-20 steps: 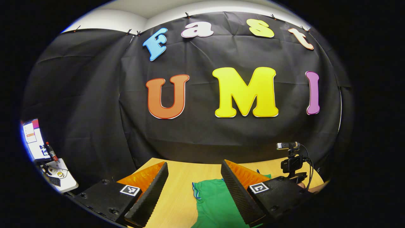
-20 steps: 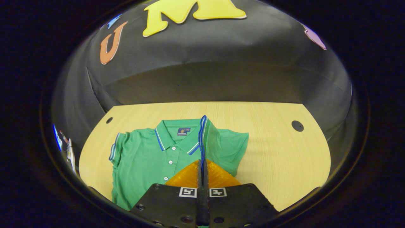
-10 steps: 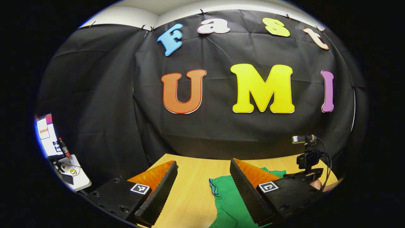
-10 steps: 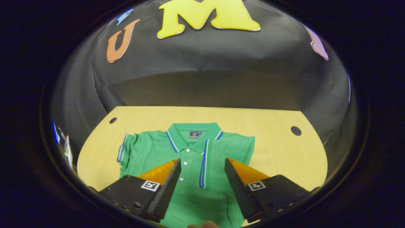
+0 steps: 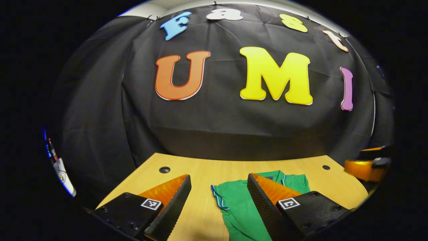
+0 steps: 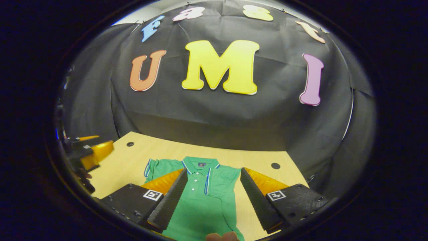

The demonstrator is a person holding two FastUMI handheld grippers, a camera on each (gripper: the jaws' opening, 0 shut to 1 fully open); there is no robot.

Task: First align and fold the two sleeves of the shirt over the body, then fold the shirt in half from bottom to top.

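The green shirt [image 6: 204,197] lies flat on the wooden table [image 6: 133,160], collar toward the black cloth wall [image 6: 214,117] at the far edge of the table. In the right gripper view its collar, button placket and striped trim face up. One sleeve [image 6: 210,179], edged with blue and white stripes, lies folded over the chest just beside the buttons. The other sleeve [image 6: 151,167] sticks out flat on the table on the opposite side of the shirt, its striped cuff showing.

The right gripper [image 6: 211,194] hangs above the lower body of the shirt with its two fingers spread wide apart, grasping nothing; green cloth shows in the gap between them. Whether the fingers touch the cloth cannot be told. A fingertip of the person [image 6: 222,237] shows at the bottom edge of this view, near the shirt's hem.

The left gripper [image 5: 219,201] is also released, its fingers wide apart and empty. In the left gripper view it sits near the unfolded sleeve [image 5: 222,197], whose striped cuff lies between the two fingers, with bare table to one side of it. The shirt [image 5: 244,214] runs under the finger on the shirt's side.

Each gripper also shows in the other's view, at the edge of the table and away from the shirt: the left gripper at [image 6: 90,152], the right at [image 5: 366,167]. Two round holes [image 5: 164,169] sit in the table near the wall.
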